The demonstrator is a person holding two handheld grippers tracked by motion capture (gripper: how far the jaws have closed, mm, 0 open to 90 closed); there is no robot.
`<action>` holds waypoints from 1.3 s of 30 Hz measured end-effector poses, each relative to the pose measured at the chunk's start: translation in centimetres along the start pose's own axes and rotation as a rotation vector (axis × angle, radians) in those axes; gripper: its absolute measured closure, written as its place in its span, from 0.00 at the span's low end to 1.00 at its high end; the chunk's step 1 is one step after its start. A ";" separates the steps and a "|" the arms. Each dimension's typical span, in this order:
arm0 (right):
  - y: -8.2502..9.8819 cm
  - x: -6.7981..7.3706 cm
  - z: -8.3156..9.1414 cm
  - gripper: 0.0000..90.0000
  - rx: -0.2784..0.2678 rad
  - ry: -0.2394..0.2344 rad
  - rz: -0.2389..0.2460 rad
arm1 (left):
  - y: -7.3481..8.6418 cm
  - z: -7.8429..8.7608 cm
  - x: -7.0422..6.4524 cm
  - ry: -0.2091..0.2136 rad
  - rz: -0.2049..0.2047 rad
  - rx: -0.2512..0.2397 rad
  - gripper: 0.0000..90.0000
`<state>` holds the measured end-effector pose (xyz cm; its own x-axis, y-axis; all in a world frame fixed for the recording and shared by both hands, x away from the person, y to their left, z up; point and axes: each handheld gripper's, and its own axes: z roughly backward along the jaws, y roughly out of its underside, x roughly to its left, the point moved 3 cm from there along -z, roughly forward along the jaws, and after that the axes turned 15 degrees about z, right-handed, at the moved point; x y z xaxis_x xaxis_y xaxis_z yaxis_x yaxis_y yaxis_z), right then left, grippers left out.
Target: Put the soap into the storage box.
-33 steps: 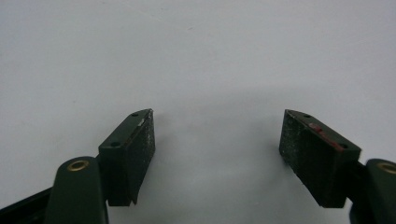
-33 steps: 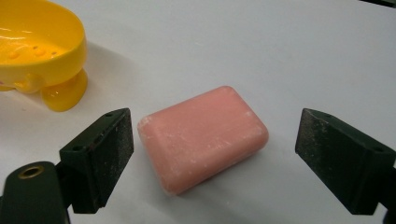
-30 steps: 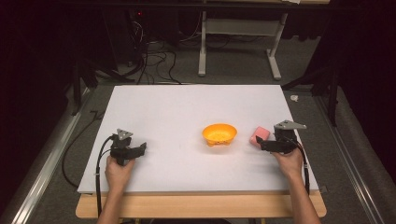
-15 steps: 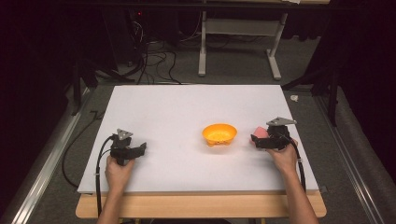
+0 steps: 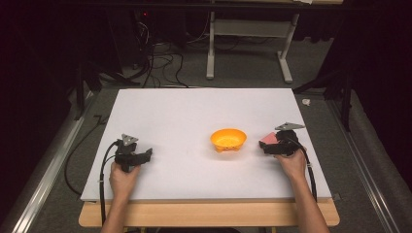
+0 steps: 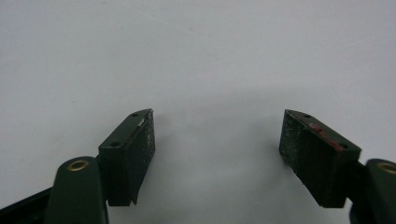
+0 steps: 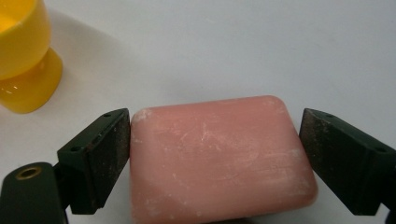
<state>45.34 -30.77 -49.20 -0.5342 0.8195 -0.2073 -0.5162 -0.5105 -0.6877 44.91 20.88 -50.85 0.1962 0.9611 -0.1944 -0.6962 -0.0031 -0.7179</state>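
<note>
Soap bar [image 7: 219, 158] sits between right gripper [image 7: 212, 154] jaws; high view half-hides it

This looks like a lab or test room set up for recording, not a home. A plain white board [image 5: 194, 116] serves as the surface, laid on a wooden bench top [image 5: 209, 216] whose edge shows at the front. The surroundings are dark, with black drapes or panels at the sides. Loose cables [image 5: 160, 63] lie tangled on the grey carpeted floor [image 5: 243, 73] behind the surface, beside the white metal legs of an adjustable desk frame [image 5: 248, 43]. Metal rails [image 5: 43, 179] run along the floor at both sides.
</note>
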 end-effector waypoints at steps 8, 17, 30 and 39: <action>0.2 0.1 -0.5 0.13 0.010 0.006 -0.019 | 0.0 0.0 0.0 0.000 0.000 0.000 0.30; 0.5 0.2 -0.9 0.15 0.022 0.015 -0.052 | 0.0 0.0 0.0 0.000 -0.001 0.000 0.30; 0.5 0.3 -0.7 0.15 0.033 0.016 -0.073 | 0.0 0.0 0.0 0.000 0.000 0.000 0.30; 0.8 0.4 -0.4 0.15 0.029 0.014 -0.082 | 0.0 0.0 0.0 0.000 0.000 0.000 0.30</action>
<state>44.98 -30.74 -50.07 -0.4803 0.8622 -0.1608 -0.5774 -0.4488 -0.6821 44.92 20.87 -50.85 0.1961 0.9611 -0.1944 -0.6962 -0.0031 -0.7178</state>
